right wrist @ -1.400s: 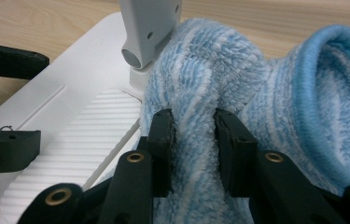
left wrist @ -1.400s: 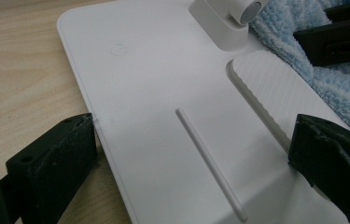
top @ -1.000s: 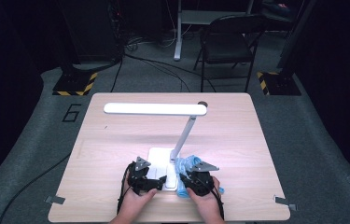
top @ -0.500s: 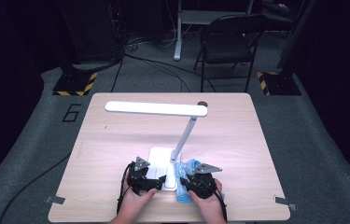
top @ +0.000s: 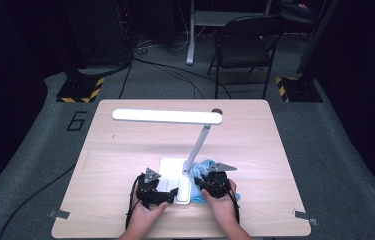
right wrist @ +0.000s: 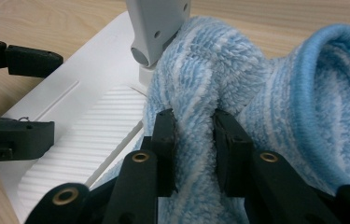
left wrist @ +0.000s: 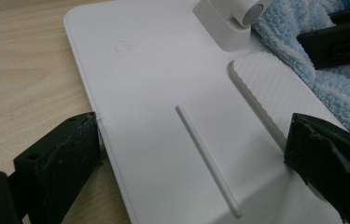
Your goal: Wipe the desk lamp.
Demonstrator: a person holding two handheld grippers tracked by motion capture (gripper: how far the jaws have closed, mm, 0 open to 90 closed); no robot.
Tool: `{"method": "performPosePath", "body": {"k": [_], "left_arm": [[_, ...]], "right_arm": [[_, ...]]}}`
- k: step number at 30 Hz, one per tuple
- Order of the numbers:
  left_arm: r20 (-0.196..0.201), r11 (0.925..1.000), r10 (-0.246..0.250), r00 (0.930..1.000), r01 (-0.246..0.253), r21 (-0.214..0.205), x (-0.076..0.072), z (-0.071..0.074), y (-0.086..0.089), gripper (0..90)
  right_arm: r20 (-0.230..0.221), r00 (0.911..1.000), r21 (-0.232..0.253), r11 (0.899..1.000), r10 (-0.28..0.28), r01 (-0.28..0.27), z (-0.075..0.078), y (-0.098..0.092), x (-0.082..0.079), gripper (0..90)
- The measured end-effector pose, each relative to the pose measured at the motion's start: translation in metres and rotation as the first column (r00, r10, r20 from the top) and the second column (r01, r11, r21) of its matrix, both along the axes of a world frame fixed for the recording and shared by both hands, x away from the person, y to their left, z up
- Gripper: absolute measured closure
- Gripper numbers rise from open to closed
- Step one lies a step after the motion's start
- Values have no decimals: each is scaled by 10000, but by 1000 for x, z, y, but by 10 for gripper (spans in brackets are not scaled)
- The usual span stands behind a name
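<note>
Where pinched, fluffy blue-striped cloth (right wrist: 238, 88)

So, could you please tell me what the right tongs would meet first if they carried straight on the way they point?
Probably the lamp's hinged stem, rising from the white base just beyond the blue cloth the right tongs pinch; depth is unclear.

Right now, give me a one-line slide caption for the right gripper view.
Right claw pinches a fold of blue cloth against the white lamp base beside its arm hinge.
</note>
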State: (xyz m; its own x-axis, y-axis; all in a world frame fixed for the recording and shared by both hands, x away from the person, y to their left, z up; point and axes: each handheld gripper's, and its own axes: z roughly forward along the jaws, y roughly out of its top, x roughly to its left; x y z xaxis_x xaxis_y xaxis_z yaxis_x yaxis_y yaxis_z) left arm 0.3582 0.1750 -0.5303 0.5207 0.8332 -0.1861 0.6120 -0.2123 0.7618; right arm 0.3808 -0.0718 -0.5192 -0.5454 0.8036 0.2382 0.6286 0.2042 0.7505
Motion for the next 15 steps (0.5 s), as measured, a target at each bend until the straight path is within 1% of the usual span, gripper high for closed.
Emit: {"method": "performPosePath", "body": {"k": [2,3,8,10,11,14,15], "left_arm": [[1,9999,126,9999,-126,-48,-1,0,-1,33],[3,9999,158,9999,-158,-17,-1,0,-1,33],[-38,9999,130,9999,-130,-30,-1,0,-1,28],[-55,9999,155,9999,-156,-56,-2,0,-2,27],[-56,9999,162,9999,-162,-58,-2,0,-2,27],[-56,9998,209,9998,-209,-62,-2,0,-2,26],[-55,9997,220,9997,-221,-63,-2,0,-2,25]], "right_arm": [[-129,9999,25,10000,-71,72,0,0,1,721],[-77,10000,89,10000,-41,42,0,0,2,722],[-126,9999,59,10000,-62,63,1,0,4,724],[-262,9995,14,9999,-151,151,1,1,5,724],[-133,9999,10,10000,-77,78,1,1,6,724],[-56,10000,19,10000,-28,28,1,1,7,724],[-134,9999,99,9999,-62,63,1,1,8,724]]}}
